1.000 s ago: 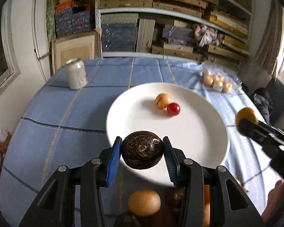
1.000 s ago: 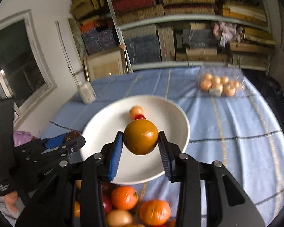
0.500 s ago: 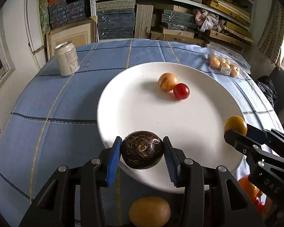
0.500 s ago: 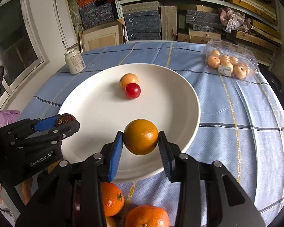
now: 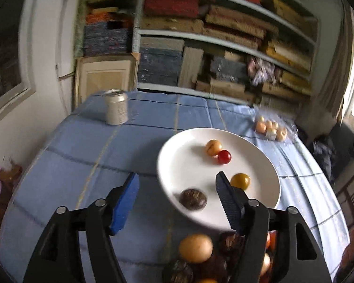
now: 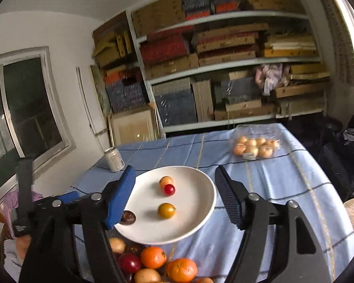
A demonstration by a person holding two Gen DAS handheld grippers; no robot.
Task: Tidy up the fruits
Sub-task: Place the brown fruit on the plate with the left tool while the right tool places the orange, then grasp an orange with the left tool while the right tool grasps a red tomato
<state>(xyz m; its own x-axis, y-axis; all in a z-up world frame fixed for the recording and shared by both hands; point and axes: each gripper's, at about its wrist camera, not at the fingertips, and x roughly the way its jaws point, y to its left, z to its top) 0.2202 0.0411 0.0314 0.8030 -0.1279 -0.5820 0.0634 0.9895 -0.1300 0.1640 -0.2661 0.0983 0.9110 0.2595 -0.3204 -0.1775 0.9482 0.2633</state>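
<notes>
A white plate (image 5: 177, 151) (image 6: 200, 188) sits on the blue tablecloth. On it lie a dark brown fruit (image 5: 193, 199) (image 6: 128, 217), a yellow-orange fruit (image 5: 240, 181) (image 6: 166, 210), a pale orange fruit (image 5: 213, 147) (image 6: 166, 180) and a small red fruit (image 5: 224, 156) (image 6: 169, 189). My left gripper (image 5: 177, 195) is open and empty, raised above the plate's near left edge. My right gripper (image 6: 174, 195) is open and empty, raised above the plate. A pile of loose fruit (image 5: 195, 247) (image 6: 153, 257) lies in front of the plate.
A drink can (image 5: 116, 106) (image 6: 115, 159) stands at the back left of the table. A clear plastic box of small fruit (image 5: 271, 127) (image 6: 256, 145) lies at the back right. Shelves full of boxes (image 6: 224, 70) stand behind the table.
Both grippers have opened and drawn back and up. The dark brown fruit and the yellow-orange fruit now lie on the plate.
</notes>
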